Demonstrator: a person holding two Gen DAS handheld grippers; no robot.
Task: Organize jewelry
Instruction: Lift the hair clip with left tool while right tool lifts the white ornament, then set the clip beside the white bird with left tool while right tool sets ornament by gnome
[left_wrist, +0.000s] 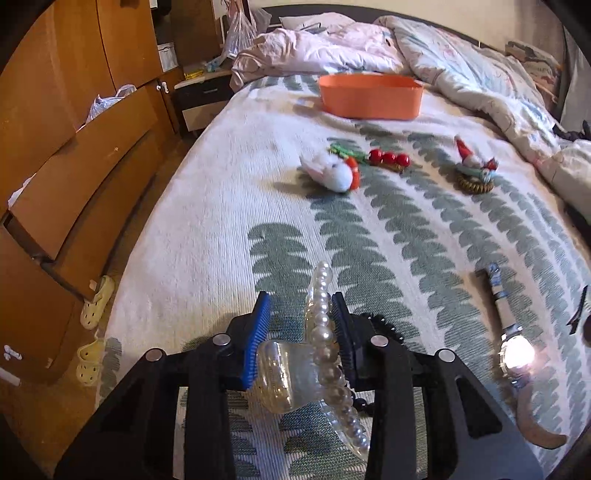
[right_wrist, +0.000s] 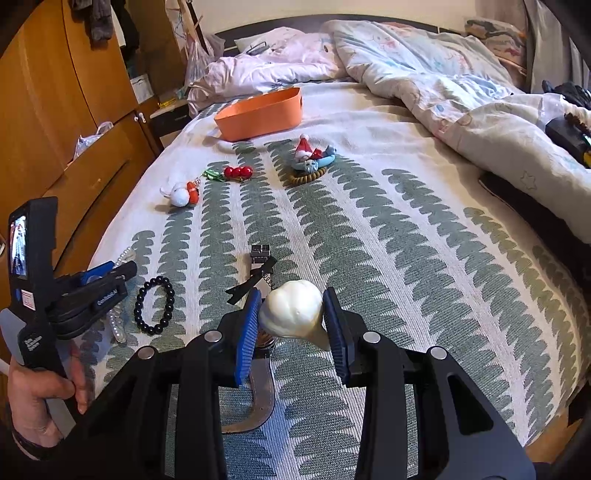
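Note:
My left gripper (left_wrist: 301, 325) is shut on a clear hair claw clip edged with pearls (left_wrist: 325, 347), held just above the bedspread; it also shows in the right wrist view (right_wrist: 110, 275). My right gripper (right_wrist: 291, 321) is shut on a cream shell-shaped ornament (right_wrist: 293, 314), above a wristwatch (right_wrist: 260, 369) lying on the bed. The watch also shows in the left wrist view (left_wrist: 515, 354). An orange bin (left_wrist: 370, 96) stands far up the bed, also in the right wrist view (right_wrist: 258, 114). A black bead bracelet (right_wrist: 154, 304) lies between the two grippers.
On the bedspread lie a white plush charm (left_wrist: 330, 171), red bead clip (left_wrist: 388, 158), a Santa figure on a coiled tie (left_wrist: 474, 170) and a black hair clip (right_wrist: 251, 282). A rumpled duvet (right_wrist: 461, 92) fills the far right. Wooden drawers (left_wrist: 74, 155) stand left.

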